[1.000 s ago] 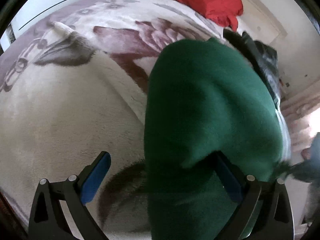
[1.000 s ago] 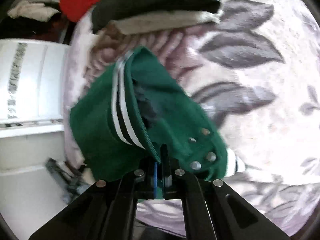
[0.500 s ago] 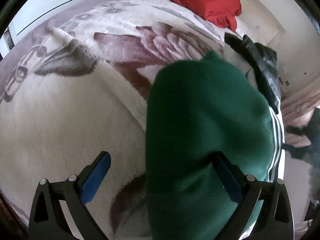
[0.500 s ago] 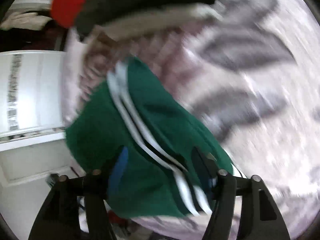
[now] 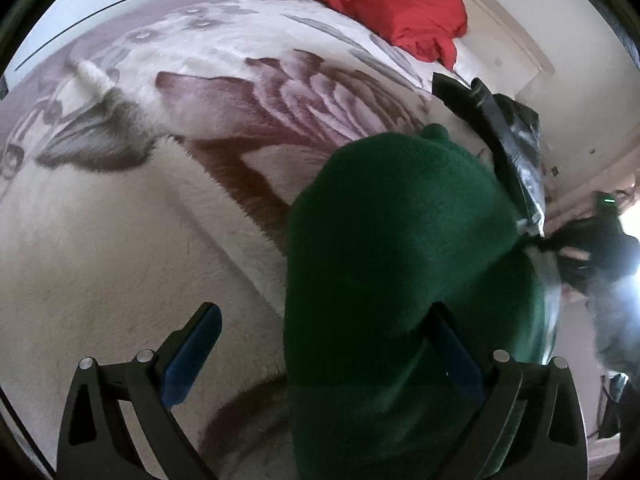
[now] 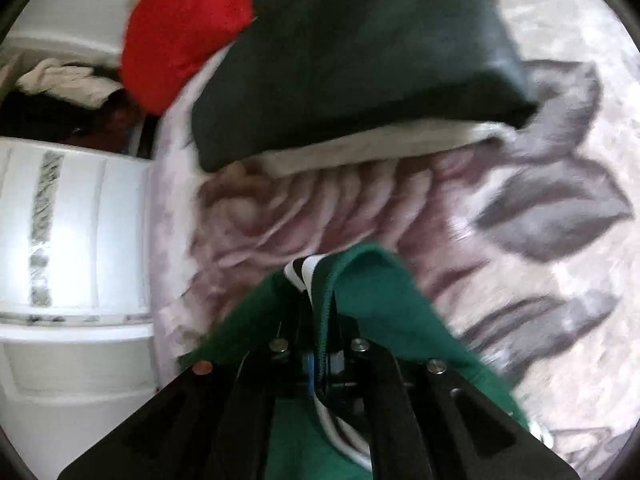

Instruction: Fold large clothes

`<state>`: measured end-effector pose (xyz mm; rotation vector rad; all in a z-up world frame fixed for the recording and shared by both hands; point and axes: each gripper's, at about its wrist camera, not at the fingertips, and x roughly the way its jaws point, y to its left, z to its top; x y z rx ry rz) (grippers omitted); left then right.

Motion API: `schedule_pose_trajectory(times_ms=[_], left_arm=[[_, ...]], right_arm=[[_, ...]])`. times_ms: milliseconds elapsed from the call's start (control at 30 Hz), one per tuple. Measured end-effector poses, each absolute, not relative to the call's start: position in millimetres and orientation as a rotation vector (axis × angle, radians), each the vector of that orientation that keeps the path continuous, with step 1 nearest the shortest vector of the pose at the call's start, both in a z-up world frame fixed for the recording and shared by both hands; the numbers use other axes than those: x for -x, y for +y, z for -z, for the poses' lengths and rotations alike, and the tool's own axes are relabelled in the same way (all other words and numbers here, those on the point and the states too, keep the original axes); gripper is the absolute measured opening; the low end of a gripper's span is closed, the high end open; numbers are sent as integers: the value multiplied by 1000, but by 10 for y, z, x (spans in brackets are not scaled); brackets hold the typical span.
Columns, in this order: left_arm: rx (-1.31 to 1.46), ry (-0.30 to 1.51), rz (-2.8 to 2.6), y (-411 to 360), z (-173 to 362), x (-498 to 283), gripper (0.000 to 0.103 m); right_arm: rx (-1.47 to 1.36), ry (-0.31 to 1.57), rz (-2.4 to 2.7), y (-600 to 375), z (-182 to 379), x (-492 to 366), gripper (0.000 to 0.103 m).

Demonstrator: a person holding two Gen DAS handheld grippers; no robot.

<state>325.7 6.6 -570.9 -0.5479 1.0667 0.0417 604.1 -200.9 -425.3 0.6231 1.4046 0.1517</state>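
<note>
Matt green fleece jacket (image 5: 400,240), plush blanket (image 5: 120,240)

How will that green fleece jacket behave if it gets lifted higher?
The green fleece jacket will probably hang limp: it drapes over the open left claw. It looks thick, likely bulky. The shut right claw pinches only an edge, so the rest should sag.

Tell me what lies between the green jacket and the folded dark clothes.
Only bare flowered blanket separates green jacket from folded dark clothes, per the right wrist view.

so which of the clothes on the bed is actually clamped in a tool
The green fleece jacket with white stripes, pinched in the shut right tool. The folded dark garment and red fabric lie untouched farther back.
</note>
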Motion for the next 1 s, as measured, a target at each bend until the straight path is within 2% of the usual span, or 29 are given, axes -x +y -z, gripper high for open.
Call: schedule_pose_trajectory(times_ms=[100,133,200,267,300,333,367,433,467,567,600,633,800,900,967,1000], left_arm=[[558,1073,-38,159,5634,-3291,103],[570,1060,-35,209,5594,-3295,103],[592,1037,-39,334,5520,-3353,103],[607,1034,-36,423,5516,-3471,103],[617,1039,-28,457,5538,-3555,103],[631,1040,-15,481,5571,-3633,103],[644,1044,-1,498,5615,-3739,102],[661,1027,30,495,5643,-3861,74],[668,1028,50,484,5655,-3914,35],[676,1046,38,485,5700,-4026,21],[685,1048,30,503,5703,-4031,19],[693,1052,19,526,5713,-4031,18],[785,1120,-24,686,6018,-4110,16],[780,1160,-45,708,6013,-4179,16],[783,1178,-40,711,5959,-4164,20],[797,1188,-42,732,5929,-4140,22]], right_arm=[[-524,1614,-202,-1790,4679,-6115,5],[-537,1641,-202,-1772,4695,-6116,12],[-582,1643,-229,-1786,4584,-6115,16],[-624,1614,-257,-1827,4452,-6095,29],[-640,1590,-272,-1855,4403,-6086,51],[-643,1570,-284,-1870,4364,-6082,65],[-646,1554,-306,-1882,4345,-6087,66],[-632,1567,-332,-1865,4378,-6115,66],[-629,1594,-356,-1816,4466,-6154,66],[-607,1622,-374,-1743,4654,-6193,65],[-611,1596,-390,-1710,4654,-6202,53],[-622,1577,-406,-1675,4658,-6207,3],[-676,1434,-343,-1692,4538,-6347,3],[-643,1561,-287,-1646,4917,-6465,3],[-659,1612,-300,-1657,4950,-6479,4],[-693,1619,-326,-1710,4884,-6460,9]])
